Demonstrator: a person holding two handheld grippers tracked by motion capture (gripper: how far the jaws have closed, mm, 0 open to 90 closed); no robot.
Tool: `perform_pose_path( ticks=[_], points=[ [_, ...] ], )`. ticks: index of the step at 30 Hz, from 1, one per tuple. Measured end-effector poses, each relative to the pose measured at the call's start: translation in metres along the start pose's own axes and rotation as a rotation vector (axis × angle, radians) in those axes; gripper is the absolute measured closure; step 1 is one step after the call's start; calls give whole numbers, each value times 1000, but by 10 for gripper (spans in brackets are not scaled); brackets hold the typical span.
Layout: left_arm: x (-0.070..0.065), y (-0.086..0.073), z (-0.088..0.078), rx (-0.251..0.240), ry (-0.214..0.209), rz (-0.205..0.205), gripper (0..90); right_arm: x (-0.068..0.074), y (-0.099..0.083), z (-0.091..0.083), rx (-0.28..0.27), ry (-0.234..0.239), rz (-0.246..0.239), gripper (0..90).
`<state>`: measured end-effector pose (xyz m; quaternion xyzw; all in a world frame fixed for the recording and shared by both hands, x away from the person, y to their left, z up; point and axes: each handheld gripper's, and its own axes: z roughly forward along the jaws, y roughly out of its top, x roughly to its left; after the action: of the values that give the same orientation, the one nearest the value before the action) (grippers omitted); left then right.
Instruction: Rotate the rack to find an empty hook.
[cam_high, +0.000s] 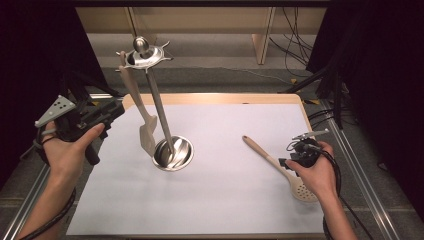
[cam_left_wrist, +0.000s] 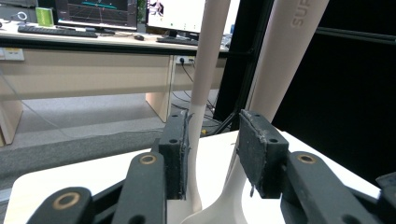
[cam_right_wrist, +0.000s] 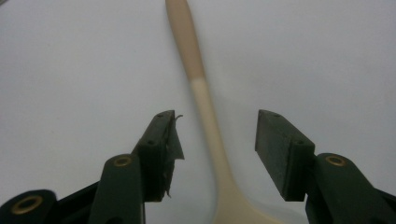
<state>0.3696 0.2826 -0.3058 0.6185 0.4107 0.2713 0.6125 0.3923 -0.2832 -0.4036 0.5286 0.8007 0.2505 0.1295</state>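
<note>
left gripper: the black two-jaw left gripper (cam_high: 112, 111) sits at the table's left edge, held level and aimed at the rack; in the left gripper view its pads (cam_left_wrist: 176, 154) stand apart and press on nothing, with cream utensil parts seen beyond and between them. i cannot tell for sure which part is which there.
hanging utensil: a cream plastic slotted spatula (cam_high: 140, 112) hangs by its handle from a hook on the rack's top ring, blade down beside the dish; this part looks done.
rack: the polished steel utensil stand (cam_high: 161, 112), a thin pole with a round dish base and a hooked crown, stands left of centre on the white table cover (cam_high: 225, 200).
utensil left to hang: a cream plastic perforated spoon with a tan handle end (cam_high: 272, 162) lies flat on the cover at the right, well apart from the rack.
right gripper: the black right gripper (cam_high: 289, 159) is low over the spoon's neck; the right gripper view shows the jaws wide, the handle (cam_right_wrist: 205, 107) running between them, pads not touching.
progress: about half, by my reading; one utensil hung, the spoon not yet gripped, lifted or hooked.
</note>
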Motion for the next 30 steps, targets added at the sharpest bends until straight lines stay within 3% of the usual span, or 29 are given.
perform_pose_path(
  ticks=[1, 3, 9, 12, 13, 17, 20, 21, 25, 30],
  points=[
    [0, -1, -1, 0, 1, -1, 622, -1, 2, 2, 10, -5, -39, 487],
    [1, -2, -3, 1, 5, -3, 618, 1, 5, 5, 36, -12, -63, 497],
    [3, -7, 1, 21, 9, -7, 597, 6, 13, 13, 164, 9, -93, 545],
    [1, -10, 5, 28, -3, -7, 591, 4, 15, 17, 173, 4, -123, 560],
    [0, -10, 6, 32, -6, -7, 590, 5, 16, 18, 192, 7, -111, 561],
    [-2, -11, 7, 38, -19, 0, 584, 2, 17, 24, 222, 13, -145, 562],
    [-2, -12, 7, 39, -18, -3, 582, 0, 20, 26, 251, 10, -144, 563],
    [-2, -12, 6, 40, -17, -4, 581, -5, 20, 27, 252, -22, -204, 565],
    [-2, -14, 6, 42, -21, -6, 577, -4, 22, 29, 287, 18, -207, 578],
    [0, -16, 6, 47, -15, -7, 573, -1, 23, 38, 306, -11, -192, 592]
  ],
)
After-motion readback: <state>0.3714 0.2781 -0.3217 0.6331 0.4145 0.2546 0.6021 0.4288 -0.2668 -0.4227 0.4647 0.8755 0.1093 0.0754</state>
